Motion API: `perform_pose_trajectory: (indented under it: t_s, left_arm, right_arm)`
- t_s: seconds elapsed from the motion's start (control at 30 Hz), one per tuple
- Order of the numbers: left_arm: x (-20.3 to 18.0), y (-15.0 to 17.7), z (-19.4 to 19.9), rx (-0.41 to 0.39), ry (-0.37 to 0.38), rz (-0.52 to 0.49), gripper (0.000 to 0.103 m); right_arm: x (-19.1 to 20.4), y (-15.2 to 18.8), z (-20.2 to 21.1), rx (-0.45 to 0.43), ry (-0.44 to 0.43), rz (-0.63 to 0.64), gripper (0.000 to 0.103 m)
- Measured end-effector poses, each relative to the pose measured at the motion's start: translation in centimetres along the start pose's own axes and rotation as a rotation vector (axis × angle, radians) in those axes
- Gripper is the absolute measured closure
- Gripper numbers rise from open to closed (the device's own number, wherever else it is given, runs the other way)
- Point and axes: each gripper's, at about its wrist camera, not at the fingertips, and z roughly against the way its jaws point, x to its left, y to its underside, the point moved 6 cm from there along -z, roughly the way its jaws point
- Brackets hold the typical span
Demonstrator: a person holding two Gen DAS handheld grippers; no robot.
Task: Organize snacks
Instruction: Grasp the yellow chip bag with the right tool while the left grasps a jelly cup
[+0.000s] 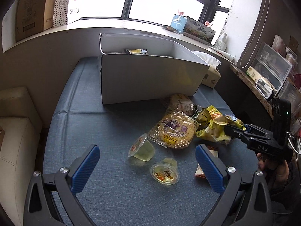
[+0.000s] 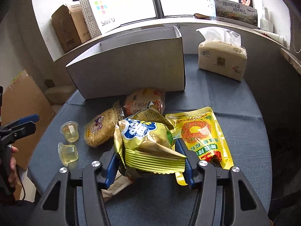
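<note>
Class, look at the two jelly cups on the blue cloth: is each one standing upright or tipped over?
One jelly cup is tipped on its side, its lid facing sideways. The other jelly cup also lies tipped, its printed lid tilted toward the left wrist camera.

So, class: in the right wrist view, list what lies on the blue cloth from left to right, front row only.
Jelly cups → cartoon-print biscuit pack → yellow chip bag held in the right gripper → yellow seed pouch.

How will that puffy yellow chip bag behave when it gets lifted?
The yellow chip bag looks puffy, so probably light. Its film creases between the right hand-held gripper fingers, so it likely flops and crumples. The glossy surface may slip.
</note>
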Motion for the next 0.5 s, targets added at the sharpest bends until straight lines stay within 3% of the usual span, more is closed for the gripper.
perform_pose_trajectory:
  t_s: [0.2, 0.5]
  left_arm:
    - [-0.1, 1.2, -3.3, 0.082, -0.007, -0.014, 0.000]
    - [0.6, 1.2, -7.0, 0.152, -0.048, 0.003, 0.000]
  right_arm:
    - [-1.1, -0.2, 5.4, -0.107, -0.041, -0.079, 0.043]
    - [-1.5, 1.1, 9.3, -0.156, -0.023, -0.086, 0.043]
